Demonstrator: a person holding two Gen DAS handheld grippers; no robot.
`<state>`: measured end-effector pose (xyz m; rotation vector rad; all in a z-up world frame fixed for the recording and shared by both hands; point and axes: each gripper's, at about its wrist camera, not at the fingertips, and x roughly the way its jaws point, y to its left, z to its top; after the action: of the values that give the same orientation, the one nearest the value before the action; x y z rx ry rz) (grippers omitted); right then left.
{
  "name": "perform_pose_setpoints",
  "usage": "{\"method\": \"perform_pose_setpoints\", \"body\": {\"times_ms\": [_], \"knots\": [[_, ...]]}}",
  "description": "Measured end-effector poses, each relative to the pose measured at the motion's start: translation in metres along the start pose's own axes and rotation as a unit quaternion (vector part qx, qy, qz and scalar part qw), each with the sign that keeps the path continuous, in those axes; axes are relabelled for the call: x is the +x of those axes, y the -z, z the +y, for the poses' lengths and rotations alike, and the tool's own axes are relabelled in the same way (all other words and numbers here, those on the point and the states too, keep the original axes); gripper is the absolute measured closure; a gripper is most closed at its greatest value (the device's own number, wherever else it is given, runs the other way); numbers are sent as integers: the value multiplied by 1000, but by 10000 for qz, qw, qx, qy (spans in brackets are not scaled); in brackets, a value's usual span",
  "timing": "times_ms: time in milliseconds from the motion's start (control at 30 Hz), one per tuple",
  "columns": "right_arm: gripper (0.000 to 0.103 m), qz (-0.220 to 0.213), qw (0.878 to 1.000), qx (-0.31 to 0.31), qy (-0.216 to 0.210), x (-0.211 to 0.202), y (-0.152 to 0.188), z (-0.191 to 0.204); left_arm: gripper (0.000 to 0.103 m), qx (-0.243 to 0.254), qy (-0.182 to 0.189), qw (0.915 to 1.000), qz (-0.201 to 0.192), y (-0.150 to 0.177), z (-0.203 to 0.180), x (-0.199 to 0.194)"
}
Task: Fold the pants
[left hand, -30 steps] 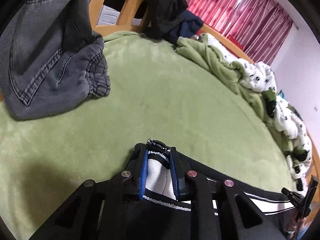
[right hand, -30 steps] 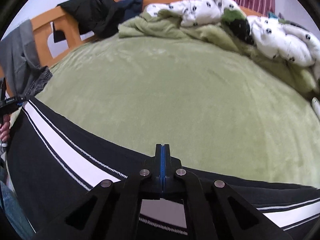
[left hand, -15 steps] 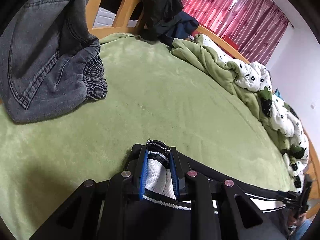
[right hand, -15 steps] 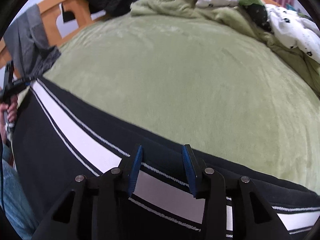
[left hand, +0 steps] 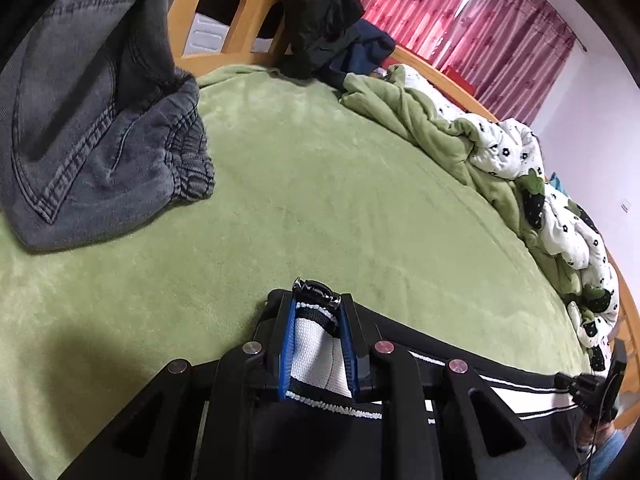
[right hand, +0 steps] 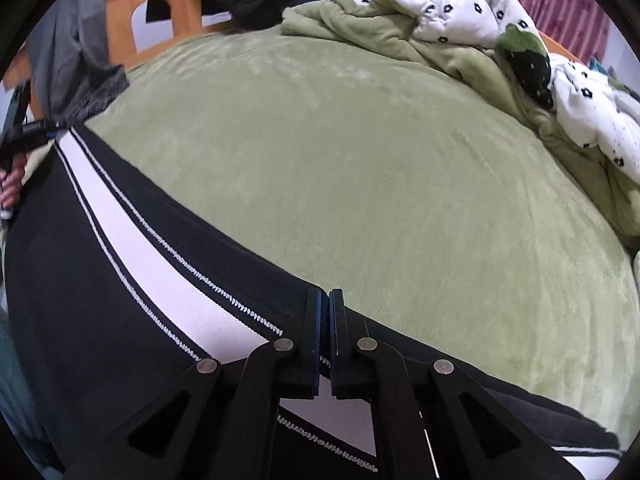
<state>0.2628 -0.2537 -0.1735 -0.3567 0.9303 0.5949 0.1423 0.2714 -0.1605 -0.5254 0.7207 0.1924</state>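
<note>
The black pants (right hand: 100,300) with a white side stripe lie along the near edge of the green bed, stretched between both grippers. My left gripper (left hand: 317,300) is shut on the pants' ribbed black-and-white end (left hand: 316,356), which bunches between the blue pads. My right gripper (right hand: 325,296) is shut, jaws nearly touching, pinching the pants' upper edge at the stripe. The left gripper (right hand: 28,132) also shows at the far left of the right wrist view, holding the stripe's end.
Grey jeans (left hand: 92,132) hang over the wooden footboard (left hand: 240,20) at the left. A rumpled green and white quilt (right hand: 460,40) lies along the far side. Dark clothes (left hand: 324,28) drape the frame. The green bedspread (right hand: 380,168) stretches ahead.
My right gripper opened half a second ago and has closed again on the pants' edge, a little further along. My left gripper kept its hold and shifted slightly.
</note>
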Motion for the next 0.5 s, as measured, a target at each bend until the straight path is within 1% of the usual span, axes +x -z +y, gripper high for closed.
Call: {"method": "perform_pose_setpoints", "body": {"times_ms": [67,133,267,333,367,400,433,467,500], "knots": [[100,93,9999,-20,86,14,3,1,83,-73,-14,10000,2,1,2,4],[100,49,9999,77,115,22,5,2,83,-133,-27,9999,10,2,4,7],[97,-134,9978,640,-61,25,9,-10,83,-131,-215,9997,53,3,0,12],[95,-148,9967,791,-36,23,9,-11,80,-118,-326,9994,64,3,-3,11],[90,-180,9962,852,-29,20,8,-12,79,-123,-347,9993,70,2,-4,10],[83,-212,9956,913,-1,14,8,-12,77,-143,-318,9993,95,2,-5,7],[80,-280,9948,984,13,8,7,-15,72,-177,-343,9992,120,1,-4,3],[74,-462,9925,1126,65,-4,10,-18,65,-199,-366,9990,146,1,-4,-2],[69,-596,9905,1237,88,-13,13,-22,63,-222,-313,9992,148,1,-3,-8]]}}
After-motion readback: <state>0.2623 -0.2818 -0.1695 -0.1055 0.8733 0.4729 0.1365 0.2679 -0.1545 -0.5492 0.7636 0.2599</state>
